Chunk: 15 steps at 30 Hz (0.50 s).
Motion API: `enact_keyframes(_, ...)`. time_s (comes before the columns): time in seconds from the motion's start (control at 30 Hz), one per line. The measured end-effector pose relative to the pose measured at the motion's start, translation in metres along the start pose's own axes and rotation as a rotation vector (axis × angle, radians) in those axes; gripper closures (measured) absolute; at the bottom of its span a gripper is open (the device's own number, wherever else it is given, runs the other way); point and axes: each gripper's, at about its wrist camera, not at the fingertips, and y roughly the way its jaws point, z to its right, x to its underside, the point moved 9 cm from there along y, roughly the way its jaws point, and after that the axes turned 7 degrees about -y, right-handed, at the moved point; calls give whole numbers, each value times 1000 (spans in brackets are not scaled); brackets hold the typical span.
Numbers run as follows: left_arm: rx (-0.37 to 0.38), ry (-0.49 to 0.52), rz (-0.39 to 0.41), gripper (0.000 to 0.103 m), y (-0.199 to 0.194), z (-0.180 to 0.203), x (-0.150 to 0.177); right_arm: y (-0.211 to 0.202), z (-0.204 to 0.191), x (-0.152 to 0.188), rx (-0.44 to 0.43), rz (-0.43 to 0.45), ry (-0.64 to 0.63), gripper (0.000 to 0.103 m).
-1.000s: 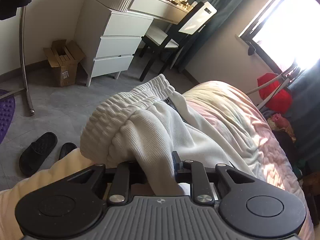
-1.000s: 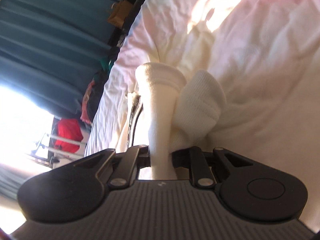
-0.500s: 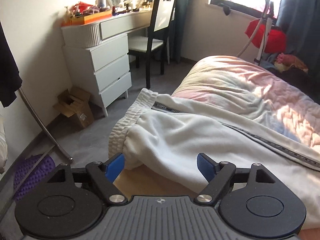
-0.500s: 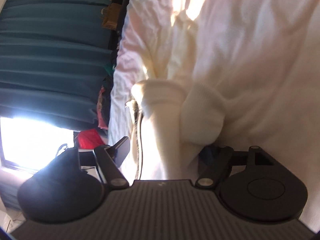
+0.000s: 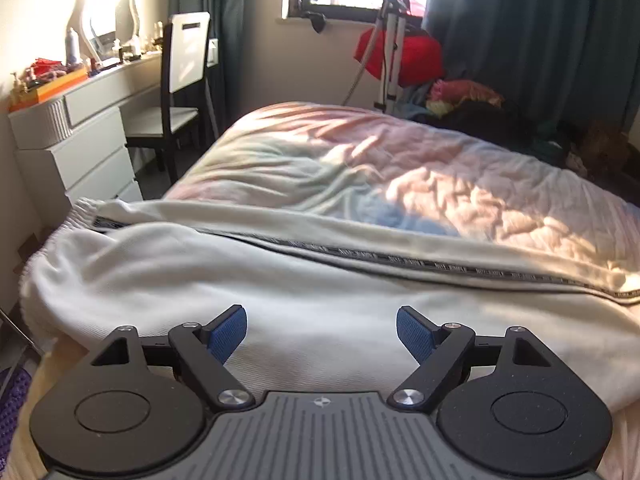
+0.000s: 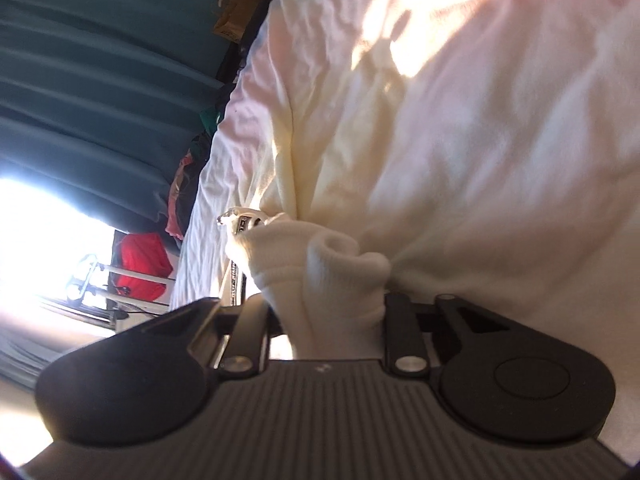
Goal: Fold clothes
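Two risks we see. White sweatpants [image 5: 280,280] lie lengthwise across bed [image 5: 360,168]; we judge waistband end [image 5: 80,216] near bed edge could slide off. Right gripper [image 6: 328,312] closing on bunched cuff [image 6: 320,264]: thick wad may slip loose. Left gripper [image 5: 322,334] jaws wide apart, holding nothing, above fabric.

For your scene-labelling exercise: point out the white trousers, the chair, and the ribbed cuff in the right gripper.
white trousers [image 5: 248,280], left wrist view, on the flat leg fabric.
chair [image 5: 188,54], left wrist view, on the white backrest.
ribbed cuff [image 6: 328,280], right wrist view, on the bunched ribbed knit.
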Motion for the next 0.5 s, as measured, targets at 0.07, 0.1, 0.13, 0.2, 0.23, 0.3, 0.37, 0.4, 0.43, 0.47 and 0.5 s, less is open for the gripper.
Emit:
enact_keyframes(0.07,-11,26,-23,19,22,12,16,-4,-4,-2,2,20,-15,86)
enact_keyframes(0.1,-25,52,-19,19,31,15,23,-5,-5,-3,6,26,-20,86)
enact_keyframes(0.13,-40,79,-13,19,39,18,30,-6,-6,-3,9,32,-27,86)
enact_keyframes(0.2,-54,129,28,16,47,22,37,-9,-11,-4,19,43,-68,86)
enact_keyframes(0.23,-61,146,48,14,50,23,39,-9,-13,-5,24,49,-100,86)
enact_keyframes(0.3,-56,128,51,13,53,21,42,-11,-18,-4,47,56,-159,86)
enact_keyframes(0.37,-42,115,51,10,54,19,43,-11,-19,-3,68,60,-181,86)
enact_keyframes(0.4,-40,122,46,10,56,18,45,-11,-20,-3,76,62,-184,86)
enact_keyframes(0.43,-39,130,40,9,59,18,48,-12,-20,-4,85,67,-192,86)
enact_keyframes(0.47,-35,126,19,8,64,16,52,-13,-23,-4,93,74,-206,86)
enact_keyframes(0.5,-31,121,-3,8,69,15,56,-15,-27,-3,100,82,-224,86)
